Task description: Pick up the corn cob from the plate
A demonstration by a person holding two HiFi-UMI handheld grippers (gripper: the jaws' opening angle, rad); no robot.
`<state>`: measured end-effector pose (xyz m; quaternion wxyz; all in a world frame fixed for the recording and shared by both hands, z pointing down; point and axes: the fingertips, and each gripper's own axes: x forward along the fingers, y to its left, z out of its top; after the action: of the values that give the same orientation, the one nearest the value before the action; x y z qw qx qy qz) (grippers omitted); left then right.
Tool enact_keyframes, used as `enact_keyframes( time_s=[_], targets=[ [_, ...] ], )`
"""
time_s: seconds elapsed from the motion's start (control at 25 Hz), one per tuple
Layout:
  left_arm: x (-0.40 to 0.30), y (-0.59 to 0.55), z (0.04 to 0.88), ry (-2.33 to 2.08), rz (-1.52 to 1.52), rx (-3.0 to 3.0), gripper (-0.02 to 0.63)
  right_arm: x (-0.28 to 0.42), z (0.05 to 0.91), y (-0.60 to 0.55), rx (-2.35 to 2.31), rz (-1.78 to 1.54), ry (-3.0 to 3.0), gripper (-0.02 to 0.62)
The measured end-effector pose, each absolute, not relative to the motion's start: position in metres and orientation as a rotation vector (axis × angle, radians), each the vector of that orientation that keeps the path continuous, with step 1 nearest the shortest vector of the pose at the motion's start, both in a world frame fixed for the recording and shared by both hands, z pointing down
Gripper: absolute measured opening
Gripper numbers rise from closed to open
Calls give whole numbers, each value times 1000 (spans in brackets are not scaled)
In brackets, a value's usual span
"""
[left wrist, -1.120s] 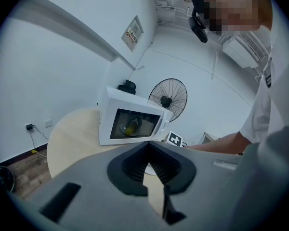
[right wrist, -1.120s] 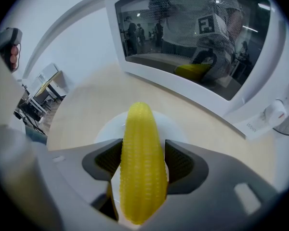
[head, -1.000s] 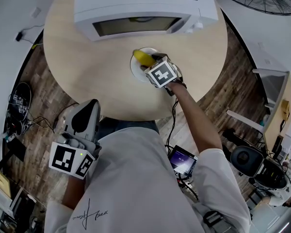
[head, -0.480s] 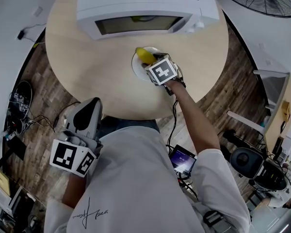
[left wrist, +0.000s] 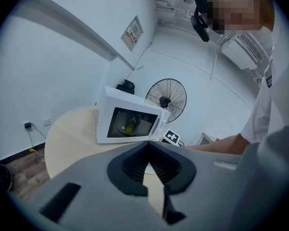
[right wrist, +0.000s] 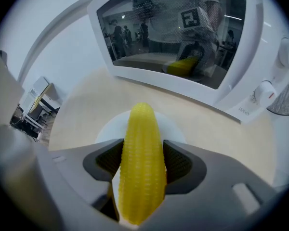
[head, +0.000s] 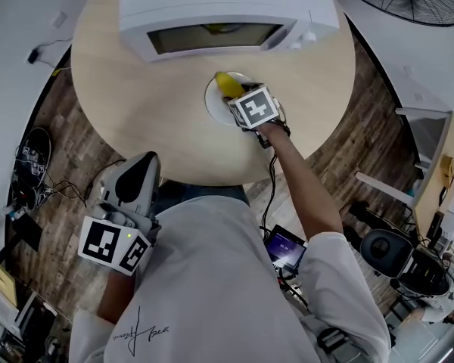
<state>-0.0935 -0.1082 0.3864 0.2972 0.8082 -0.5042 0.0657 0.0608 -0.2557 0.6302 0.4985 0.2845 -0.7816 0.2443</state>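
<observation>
The right tool (head: 240, 100) is clamped on the yellow corn cob (right wrist: 141, 129), one jaw on each side, with the cob's far tip over the white plate (right wrist: 177, 128). The plate sits on the round worktop (head: 159, 112), just in front of the microwave (head: 219, 10). The left tool (left wrist: 151, 170) is closed and empty, held low at the near left, off the worktop.

The corn cob (right wrist: 140, 143) in the right gripper (right wrist: 142, 163) looked like glossy yellow plastic with bumpy kernel rows. Its pads (right wrist: 176, 163) were ribbed matt black, and the shell was smooth grey plastic. Under the claw, the plate (right wrist: 108, 129) was smooth white. Ahead, the table (right wrist: 77, 109) had a pale matt wood look, and the microwave (right wrist: 245, 100) was shiny white with a reflective dark door.
</observation>
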Motion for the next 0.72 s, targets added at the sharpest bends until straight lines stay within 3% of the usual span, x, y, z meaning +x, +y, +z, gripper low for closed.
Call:
enact_keyframes(
  time_s=[0.72],
  targets=[
    [-94, -103, 381, -1343, 179, 2161, -2, 62, 625, -253, 734, 644, -1906, 270]
  ],
)
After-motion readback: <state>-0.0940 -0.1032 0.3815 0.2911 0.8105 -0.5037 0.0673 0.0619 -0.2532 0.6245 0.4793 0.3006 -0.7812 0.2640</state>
